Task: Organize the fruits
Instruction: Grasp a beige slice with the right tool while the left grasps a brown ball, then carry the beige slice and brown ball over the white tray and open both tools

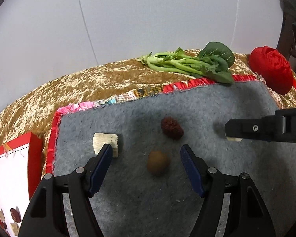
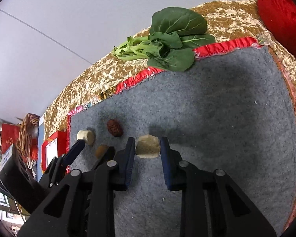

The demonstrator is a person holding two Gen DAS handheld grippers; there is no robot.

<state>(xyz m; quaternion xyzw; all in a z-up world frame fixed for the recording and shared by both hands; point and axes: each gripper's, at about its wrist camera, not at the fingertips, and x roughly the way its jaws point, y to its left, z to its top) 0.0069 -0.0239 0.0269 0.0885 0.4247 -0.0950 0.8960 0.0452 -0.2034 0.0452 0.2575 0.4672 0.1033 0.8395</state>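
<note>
Squeezing right gripper (image 2: 148,148) square onto the pale chunk (image 2: 148,146) it's bracketing, barely touching; left gripper (image 1: 146,154) gaping over brown fruit (image 1: 158,163).

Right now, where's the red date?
In the left wrist view, the date lies mid-mat, just beyond the brown fruit, right of the pale block.
</note>
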